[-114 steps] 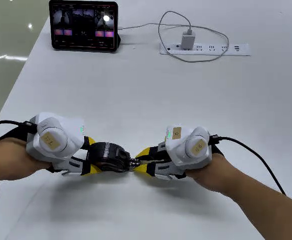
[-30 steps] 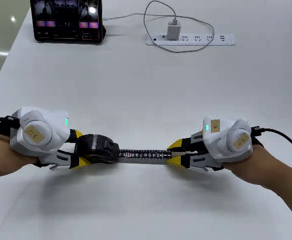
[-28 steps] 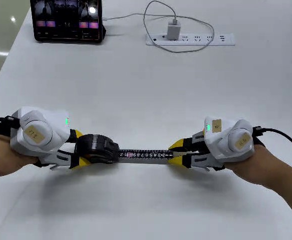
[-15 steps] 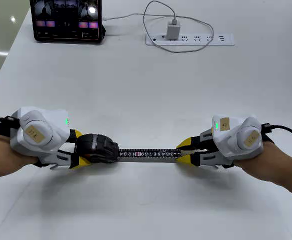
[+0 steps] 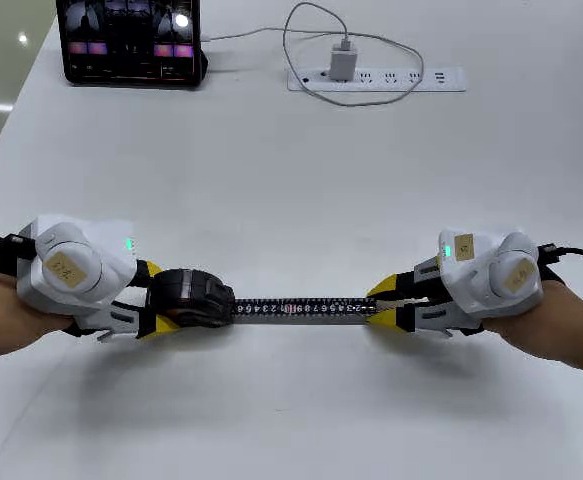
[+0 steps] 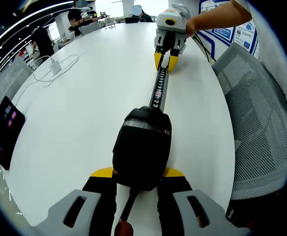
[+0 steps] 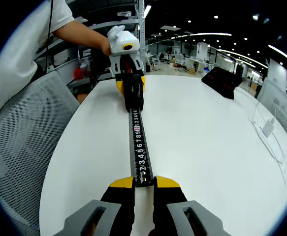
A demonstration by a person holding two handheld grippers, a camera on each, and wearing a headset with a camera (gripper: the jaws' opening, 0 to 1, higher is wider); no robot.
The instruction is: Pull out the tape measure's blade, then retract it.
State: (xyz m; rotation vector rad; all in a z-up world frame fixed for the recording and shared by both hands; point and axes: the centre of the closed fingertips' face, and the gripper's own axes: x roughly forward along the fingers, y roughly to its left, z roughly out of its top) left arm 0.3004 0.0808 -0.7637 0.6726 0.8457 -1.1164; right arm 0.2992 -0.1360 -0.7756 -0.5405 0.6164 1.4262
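Note:
A black tape measure case (image 5: pixel 193 297) (image 6: pixel 142 147) rests on the white table near its front edge, with my left gripper (image 5: pixel 156 310) (image 6: pixel 139 178) shut on it. Its numbered blade (image 5: pixel 306 307) (image 7: pixel 140 150) runs out flat to the right across the table. My right gripper (image 5: pixel 383 304) (image 7: pixel 143 183) is shut on the blade's tip. In the left gripper view the right gripper (image 6: pixel 167 56) sits at the far end of the blade (image 6: pixel 159 88). In the right gripper view the left gripper (image 7: pixel 130 91) holds the case (image 7: pixel 133 96) at the far end.
A dark tablet (image 5: pixel 131 42) stands at the back left of the table (image 5: pixel 301 180). A white power strip (image 5: pixel 391 78) with a charger and looped cable (image 5: pixel 316 50) lies at the back. A grey mesh chair (image 6: pixel 261 128) (image 7: pixel 20 142) stands by the table's edge.
My right gripper has moved to the right with the blade tip, and more blade is out of the case. The left gripper and case have stayed in place.

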